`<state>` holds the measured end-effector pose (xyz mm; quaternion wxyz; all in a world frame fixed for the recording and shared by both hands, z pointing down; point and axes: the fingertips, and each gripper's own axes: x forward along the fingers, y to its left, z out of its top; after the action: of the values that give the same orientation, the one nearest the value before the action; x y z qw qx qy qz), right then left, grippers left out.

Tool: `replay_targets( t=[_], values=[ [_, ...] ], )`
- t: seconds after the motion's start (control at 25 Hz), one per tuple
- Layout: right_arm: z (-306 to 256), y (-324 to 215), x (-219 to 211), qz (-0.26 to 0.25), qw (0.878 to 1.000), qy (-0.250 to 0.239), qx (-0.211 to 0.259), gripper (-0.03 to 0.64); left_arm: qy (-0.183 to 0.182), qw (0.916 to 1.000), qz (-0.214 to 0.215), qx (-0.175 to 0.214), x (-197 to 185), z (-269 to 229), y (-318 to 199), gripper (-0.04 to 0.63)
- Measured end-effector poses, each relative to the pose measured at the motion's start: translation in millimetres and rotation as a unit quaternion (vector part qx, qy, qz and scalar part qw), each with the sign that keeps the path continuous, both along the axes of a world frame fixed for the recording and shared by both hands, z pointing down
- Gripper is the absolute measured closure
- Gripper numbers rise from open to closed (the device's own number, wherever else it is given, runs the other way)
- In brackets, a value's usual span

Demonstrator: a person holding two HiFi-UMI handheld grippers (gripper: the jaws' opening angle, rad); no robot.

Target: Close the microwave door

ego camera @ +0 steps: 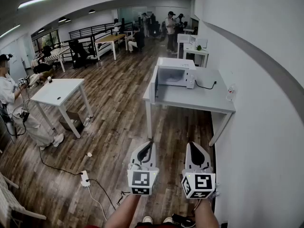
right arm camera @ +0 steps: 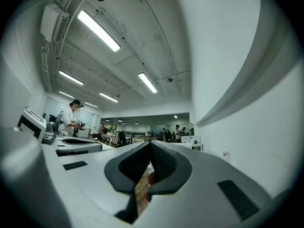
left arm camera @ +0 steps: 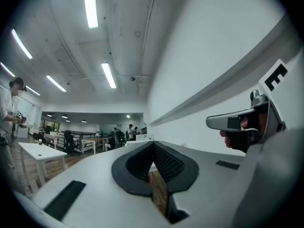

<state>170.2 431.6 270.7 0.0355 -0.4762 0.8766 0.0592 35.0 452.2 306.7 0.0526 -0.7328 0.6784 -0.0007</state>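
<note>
Left gripper (ego camera: pixel 149 143): fingers (left arm camera: pixel 167 163) clenched, black pads meeting at the tips, nothing between them. The gripper is held level, low in the head view and close to the person's body.

Right gripper (ego camera: pixel 194 145): fingers (right arm camera: pixel 162 161) likewise pressed together at the tips and empty. It sits just to the right of the left gripper, the two side by side and apart, both pointing the same way.

Microwave (ego camera: pixel 175 73): well ahead of both sets of fingertips and not in contact with either. It stands on a grey table (ego camera: pixel 202 99) set against the white wall (ego camera: pixel 266 103), which runs along the right of the right gripper's fingers.

Door (ego camera: pixel 154 83): open — swung out from the cabinet's left edge, it stands roughly edge-on toward the fingertips and leaves the cavity exposed. It lies almost straight ahead of the left gripper's fingers, well apart from them.

Cable (ego camera: pixel 205 86): black, running across the tabletop from the right side of the microwave toward the wall.

Wooden floor (ego camera: pixel 118 127): bare boards fill the space between the fingertips and the grey table.

Other items — all to the left of the left gripper's fingers:
- power strip (ego camera: pixel 85 178) on the floor, near;
- white table (ego camera: pixel 59 91), further ahead;
- a person (ego camera: pixel 12 103) at the far left edge.
</note>
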Motion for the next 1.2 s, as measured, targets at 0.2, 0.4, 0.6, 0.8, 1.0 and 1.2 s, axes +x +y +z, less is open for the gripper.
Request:
replay_targets(
  t=[0.2, 0.4, 0.6, 0.8, 1.0, 1.2],
  values=[
    [2, -2, -7, 0.002, 1.000, 0.003, 0.003, 0.589, 0.001, 1.0000, 0.004, 0.003, -4, 2, -3, 0.569],
    [3, 1, -21, 0.003, 1.000, 0.004, 0.003, 0.589, 0.004, 1.0000, 0.004, 0.005, -16, 2, 0, 0.569],
    [12, -5, -34, 0.007, 1.000, -0.010, -0.007, 0.589, 0.003, 0.9999, 0.012, 0.004, -27, 7, -5, 0.569],
    [19, -10, -39, 0.016, 1.000, -0.021, -0.007, 0.589, -0.001, 0.9999, 0.015, -0.002, -39, 18, -13, 0.569],
    [25, -23, -47, 0.020, 1.000, -0.014, -0.008, 0.589, 0.007, 0.9998, 0.019, -0.003, -50, 24, -26, 0.569],
    [32, -57, -47, 0.021, 1.000, -0.018, -0.011, 0.589, 0.006, 0.9997, 0.022, -0.004, -49, 27, -57, 0.569]
  ],
)
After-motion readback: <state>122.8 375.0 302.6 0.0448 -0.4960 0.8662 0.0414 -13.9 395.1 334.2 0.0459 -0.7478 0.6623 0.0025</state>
